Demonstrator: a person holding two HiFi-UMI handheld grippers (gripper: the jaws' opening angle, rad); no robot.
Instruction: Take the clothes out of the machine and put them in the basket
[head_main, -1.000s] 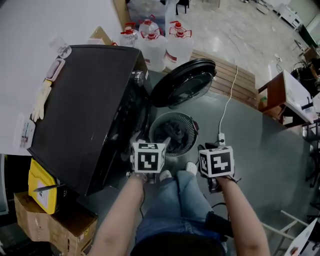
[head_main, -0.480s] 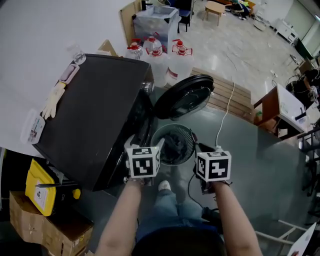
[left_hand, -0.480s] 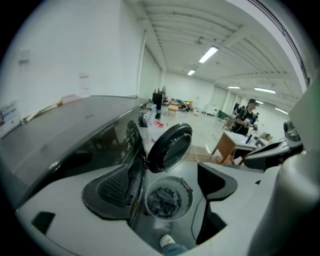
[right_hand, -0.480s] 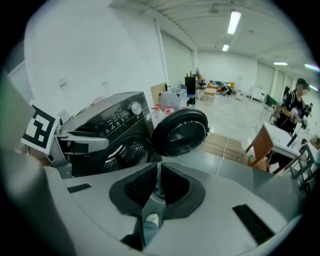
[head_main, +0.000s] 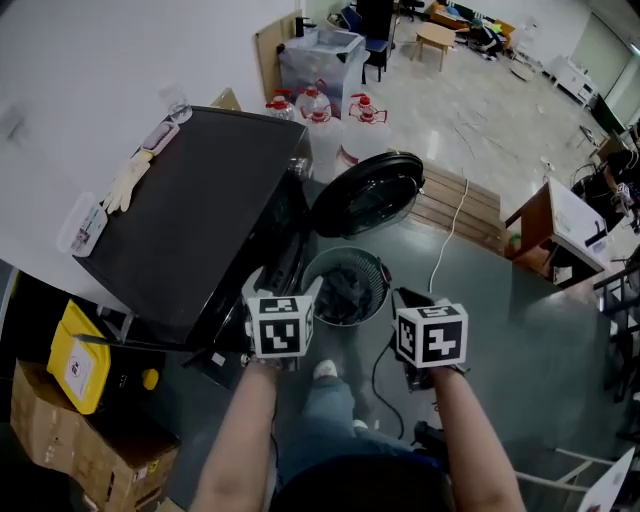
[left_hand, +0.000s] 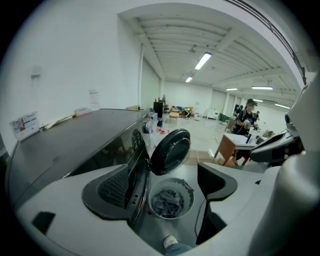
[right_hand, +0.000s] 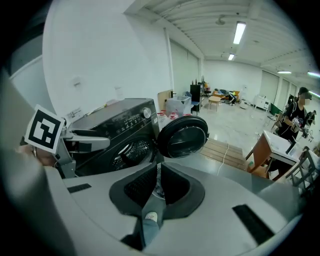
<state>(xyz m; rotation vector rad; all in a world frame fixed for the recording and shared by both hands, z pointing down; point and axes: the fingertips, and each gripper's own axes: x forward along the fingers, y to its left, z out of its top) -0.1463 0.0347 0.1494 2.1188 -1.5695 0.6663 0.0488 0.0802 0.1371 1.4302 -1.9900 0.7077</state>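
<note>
Seen from above, a black front-loading washing machine (head_main: 190, 215) stands at the left, with a pale glove (head_main: 125, 180) lying on the far left of its top. Near its front, the left gripper (head_main: 285, 288) hovers with its jaws spread wide and nothing between them. Just right of the machine's front, a round grey basket (head_main: 312, 270) sits on the floor with a heap of dark grey clothes (head_main: 345, 290) inside. Beyond the basket, the machine's round door (head_main: 368, 193) hangs open. Farther off stand large water jugs (head_main: 315, 110). Right of the basket, the right gripper (right_hand: 157, 187) is held above the floor; its jaws have just been closing and now stand together, gripping nothing. The person's shoe (head_main: 325, 370) shows near, between the two grippers.
</note>
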